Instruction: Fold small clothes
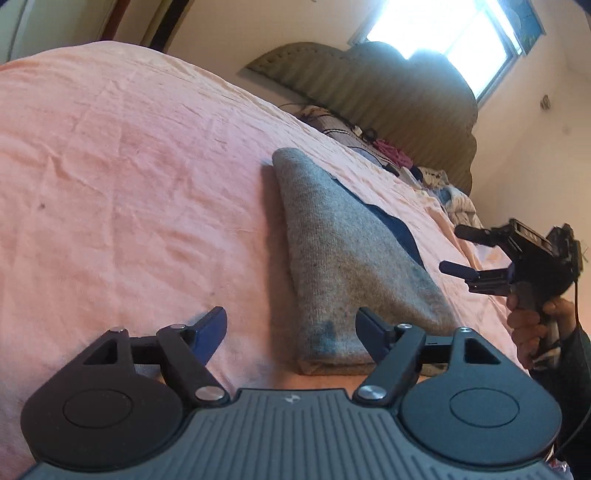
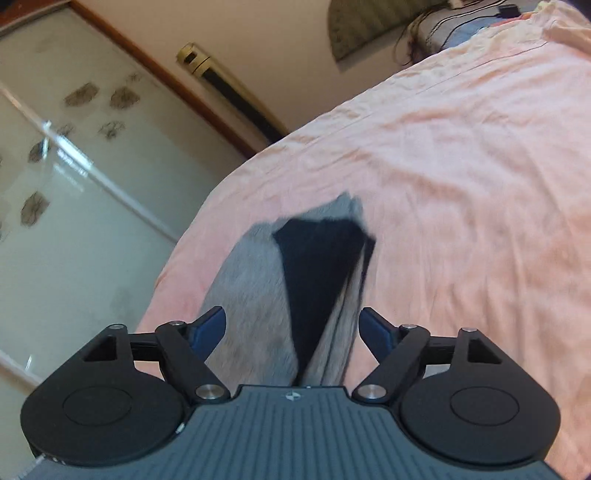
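A small grey knitted garment [image 1: 332, 251] with a dark navy part [image 1: 391, 229] lies folded on the pink bed sheet [image 1: 129, 184]. My left gripper [image 1: 291, 325] is open, low over the sheet at the garment's near end, its right finger next to the fold. My right gripper [image 1: 452, 249] shows in the left wrist view, open, held by a hand just right of the garment. In the right wrist view the right gripper [image 2: 291, 325] is open over the grey garment [image 2: 255, 288] and its navy part [image 2: 317, 266]. Both grippers hold nothing.
A padded olive headboard [image 1: 388, 92] and a pile of clothes and cables [image 1: 424, 173] lie at the bed's far end. A bright window [image 1: 443, 33] is above. A glass wardrobe door [image 2: 74, 184] stands beyond the bed edge in the right wrist view.
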Demonstrator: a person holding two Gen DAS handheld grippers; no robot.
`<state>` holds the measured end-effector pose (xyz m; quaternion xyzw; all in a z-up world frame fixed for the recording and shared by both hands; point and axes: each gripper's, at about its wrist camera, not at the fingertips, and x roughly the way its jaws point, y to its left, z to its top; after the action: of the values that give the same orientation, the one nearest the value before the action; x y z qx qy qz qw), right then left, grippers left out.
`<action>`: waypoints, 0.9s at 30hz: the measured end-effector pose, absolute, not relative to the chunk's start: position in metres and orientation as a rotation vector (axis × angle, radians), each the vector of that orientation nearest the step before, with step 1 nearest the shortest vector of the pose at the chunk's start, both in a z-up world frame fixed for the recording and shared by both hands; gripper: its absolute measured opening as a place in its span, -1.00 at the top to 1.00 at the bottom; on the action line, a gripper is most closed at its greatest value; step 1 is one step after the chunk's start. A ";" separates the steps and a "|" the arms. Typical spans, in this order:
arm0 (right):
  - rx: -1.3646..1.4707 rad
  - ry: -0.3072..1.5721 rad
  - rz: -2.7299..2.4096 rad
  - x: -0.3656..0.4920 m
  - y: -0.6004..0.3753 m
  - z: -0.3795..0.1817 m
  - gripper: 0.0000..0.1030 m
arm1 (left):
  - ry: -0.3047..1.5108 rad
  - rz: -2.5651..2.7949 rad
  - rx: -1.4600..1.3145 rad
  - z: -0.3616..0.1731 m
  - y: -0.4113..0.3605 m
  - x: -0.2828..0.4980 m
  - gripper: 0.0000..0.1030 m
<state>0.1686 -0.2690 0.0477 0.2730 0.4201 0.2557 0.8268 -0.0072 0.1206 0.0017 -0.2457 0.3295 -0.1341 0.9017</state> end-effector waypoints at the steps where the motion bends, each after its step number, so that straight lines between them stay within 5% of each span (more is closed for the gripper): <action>1: 0.589 0.903 0.514 0.182 -0.266 0.045 -0.51 | 0.642 -0.270 -0.485 -0.001 0.117 -0.012 -0.50; 4: 0.552 0.952 0.466 0.214 -0.249 0.030 -0.35 | 0.614 -0.239 -0.380 0.002 0.102 -0.018 -0.51; 5: 0.525 0.968 0.471 0.222 -0.239 0.024 -0.14 | 0.614 -0.239 -0.361 0.002 0.099 -0.018 -0.55; 6: 0.474 0.971 0.480 0.226 -0.229 0.023 0.65 | 0.613 -0.244 -0.357 0.003 0.099 -0.018 -0.60; 7: 0.412 0.953 0.487 0.228 -0.221 0.027 0.69 | 0.613 -0.249 -0.359 0.003 0.099 -0.018 -0.62; 13: 0.331 0.934 0.468 0.237 -0.219 0.015 0.73 | 0.613 -0.252 -0.367 0.003 0.100 -0.019 -0.67; 16: 0.434 0.877 0.418 0.219 -0.234 0.035 0.39 | 0.597 -0.200 -0.334 0.020 0.097 -0.023 -0.66; 19: 0.505 0.750 0.465 0.185 -0.236 0.058 0.34 | 0.485 -0.248 -0.364 0.047 0.093 -0.016 -0.67; 23: 0.469 0.827 0.578 0.173 -0.193 0.054 0.22 | 0.458 -0.344 -0.286 0.062 0.054 0.030 -0.67; 25: 0.425 0.891 0.546 0.177 -0.179 0.038 0.01 | 0.587 -0.385 -0.253 0.044 0.033 0.059 -0.67; 27: 0.424 0.872 0.515 0.173 -0.186 0.021 0.32 | 0.599 -0.363 -0.137 0.025 0.015 0.061 -0.66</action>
<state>0.1732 -0.1862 0.0211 0.2013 0.4145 0.2449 0.8530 0.0605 0.0153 0.0246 -0.0668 0.2931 -0.1776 0.9371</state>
